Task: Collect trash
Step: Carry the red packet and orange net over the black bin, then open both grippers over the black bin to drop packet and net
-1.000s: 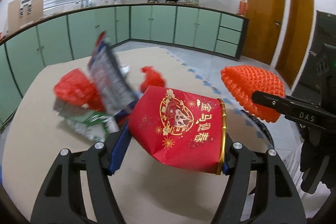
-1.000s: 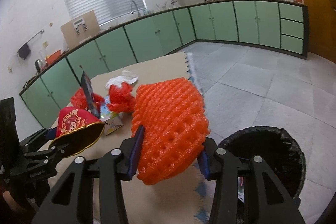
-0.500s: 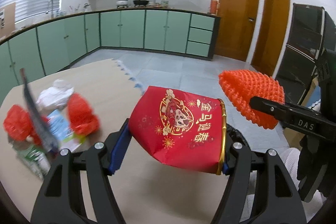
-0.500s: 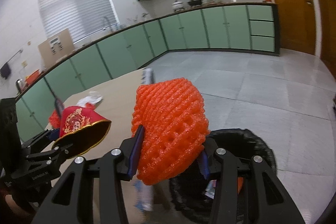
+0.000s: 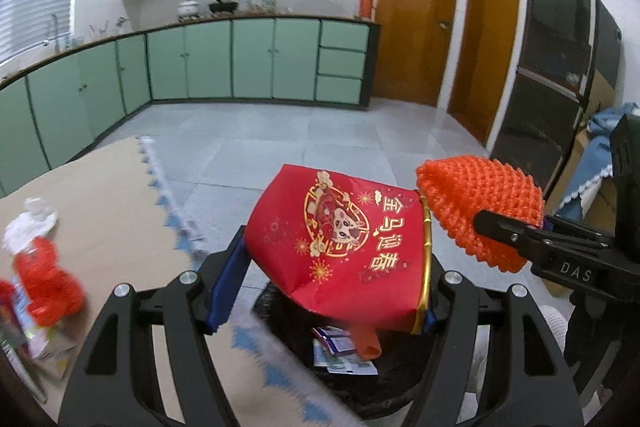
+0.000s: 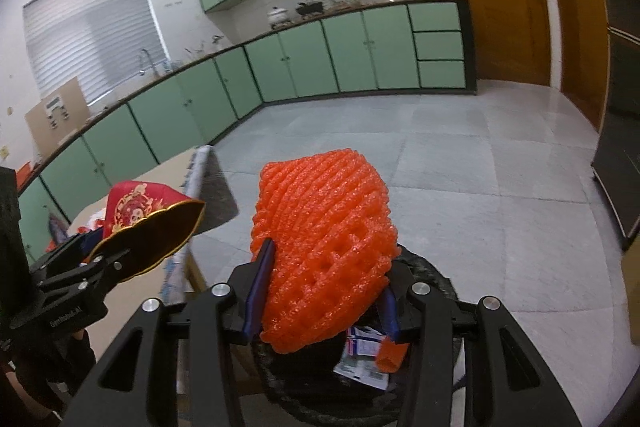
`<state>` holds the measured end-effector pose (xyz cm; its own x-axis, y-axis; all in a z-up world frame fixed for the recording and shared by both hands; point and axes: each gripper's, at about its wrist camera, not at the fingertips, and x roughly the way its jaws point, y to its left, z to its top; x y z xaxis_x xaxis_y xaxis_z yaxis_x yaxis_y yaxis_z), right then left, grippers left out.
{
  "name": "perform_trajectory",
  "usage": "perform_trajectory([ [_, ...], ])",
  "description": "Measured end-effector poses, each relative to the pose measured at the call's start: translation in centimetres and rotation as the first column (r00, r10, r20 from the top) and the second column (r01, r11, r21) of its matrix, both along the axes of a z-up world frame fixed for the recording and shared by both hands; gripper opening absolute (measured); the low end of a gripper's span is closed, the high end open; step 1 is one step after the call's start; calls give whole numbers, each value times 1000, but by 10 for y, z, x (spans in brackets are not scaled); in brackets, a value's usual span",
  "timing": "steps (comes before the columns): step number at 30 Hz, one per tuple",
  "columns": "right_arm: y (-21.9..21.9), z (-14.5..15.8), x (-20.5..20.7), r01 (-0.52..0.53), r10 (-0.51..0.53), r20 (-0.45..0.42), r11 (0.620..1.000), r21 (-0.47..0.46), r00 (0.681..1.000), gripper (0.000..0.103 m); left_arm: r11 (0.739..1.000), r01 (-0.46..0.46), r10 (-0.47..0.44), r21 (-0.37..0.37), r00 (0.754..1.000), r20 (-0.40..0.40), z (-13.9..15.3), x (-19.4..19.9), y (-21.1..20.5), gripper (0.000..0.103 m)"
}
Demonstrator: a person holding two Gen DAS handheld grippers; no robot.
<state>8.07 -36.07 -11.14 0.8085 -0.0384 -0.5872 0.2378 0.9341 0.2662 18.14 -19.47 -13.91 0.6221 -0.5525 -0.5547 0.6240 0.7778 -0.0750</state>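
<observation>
Red paper bag (image 5: 340,243) with gold print and gold rim: clamped between the 2 fingers of the left gripper (image 5: 324,283), held in the air above the black trash bin (image 5: 384,383). Bag mouth faces right in the left wrist view; in the right wrist view its dark interior shows (image 6: 152,223).

Orange foam net (image 6: 324,247): pinched in the right gripper (image 6: 324,287), jaws closed onto its lower part, top of the net sticking out past the fingertips. It hangs over the bin too, just right of the bag (image 5: 480,211); the 2 items look close, cannot tell if they touch.

Bin holds paper wrappers (image 6: 360,359) and a small orange scrap (image 6: 390,357) at the bottom.

Bin stands on the tiled floor (image 6: 460,167) right at the edge of the table (image 5: 104,211), which has a tan cover with a blue zigzag border. More trash left on the table, well apart from both grippers: red crumpled bits (image 5: 48,287), a white crumpled piece (image 5: 32,223), printed packaging under them, all blurred.

Background: green cabinets (image 5: 248,59) along the wall, 2 wooden doors (image 5: 416,15).
</observation>
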Motion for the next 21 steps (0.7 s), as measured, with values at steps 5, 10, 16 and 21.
perform_trajectory([
  [5, -22, -18, 12, 43, -42, -71, 999, 4, 997, 52, 998, 45, -42, 41, 997, -64, -14, 18, -33, 74],
  [10, -34, -29, 16, 69, -68, -104, 998, 3, 992, 57, 996, 73, -69, 41, 992, -104, -22, 24, -46, 80],
  [16, -39, -34, 13, 71, -69, -102, 997, 14, 992, 58, 996, 71, -65, 49, 992, -109, -23, 26, -45, 80],
  [21, -35, -34, 11, 66, -63, -106, 998, 20, 992, 71, 998, 50, -46, 37, 995, -94, -14, 24, -40, 82],
])
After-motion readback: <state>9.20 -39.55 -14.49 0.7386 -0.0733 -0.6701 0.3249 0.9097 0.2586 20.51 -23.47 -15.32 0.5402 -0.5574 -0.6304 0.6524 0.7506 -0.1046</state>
